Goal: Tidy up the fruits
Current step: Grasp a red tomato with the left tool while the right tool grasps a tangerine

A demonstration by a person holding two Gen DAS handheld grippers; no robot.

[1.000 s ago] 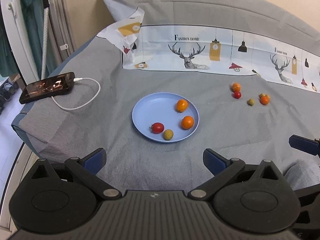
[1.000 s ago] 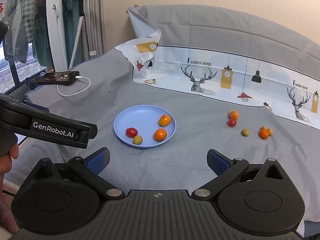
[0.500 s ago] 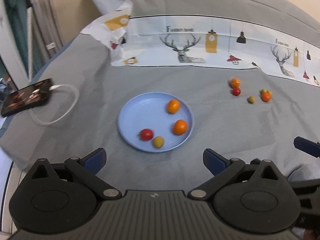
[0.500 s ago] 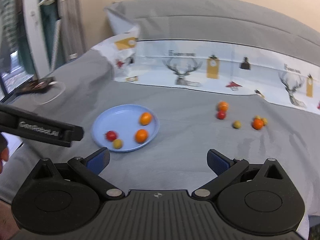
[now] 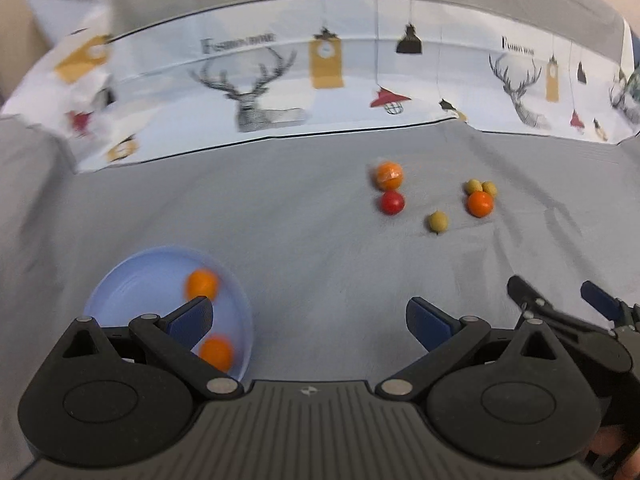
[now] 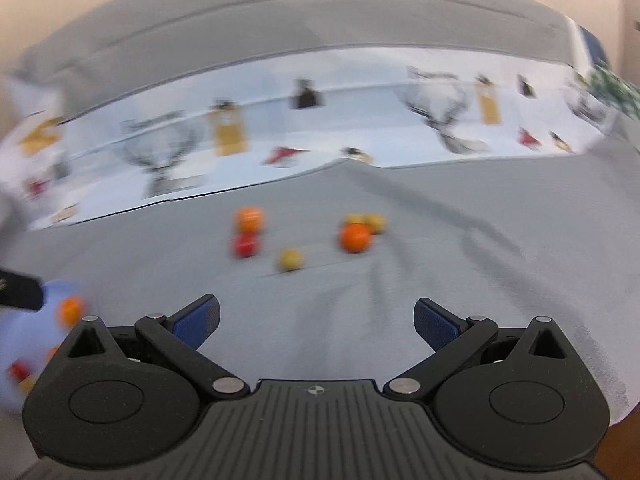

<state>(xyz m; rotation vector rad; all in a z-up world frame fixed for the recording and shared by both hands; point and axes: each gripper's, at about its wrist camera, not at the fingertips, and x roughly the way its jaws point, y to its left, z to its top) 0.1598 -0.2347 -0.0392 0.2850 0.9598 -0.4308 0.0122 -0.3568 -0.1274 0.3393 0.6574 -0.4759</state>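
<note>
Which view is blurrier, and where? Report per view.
Right wrist view: blurrier, with motion smear across the loose fruits like the red tomato, the printed cloth and the blue plate; only the right hand-held gripper is crisp. Left wrist view: sharper mid-frame; blur on the plate and left edge; fisheye bending in both.

Grey bedcover (image 5: 300, 220): matt woven cloth, softly creased; printed strip (image 5: 360, 80) behind it: smooth white sheet with fold lines, cloth or paper unclear; blue plate (image 5: 120, 280): smooth plastic, faint sheen; red fruit (image 5: 392, 203): glossy skin; left gripper (image 5: 310, 322): matt black plastic, ribbed top, bright metal pivot pins, matt blue pads (image 5: 430, 320).
</note>
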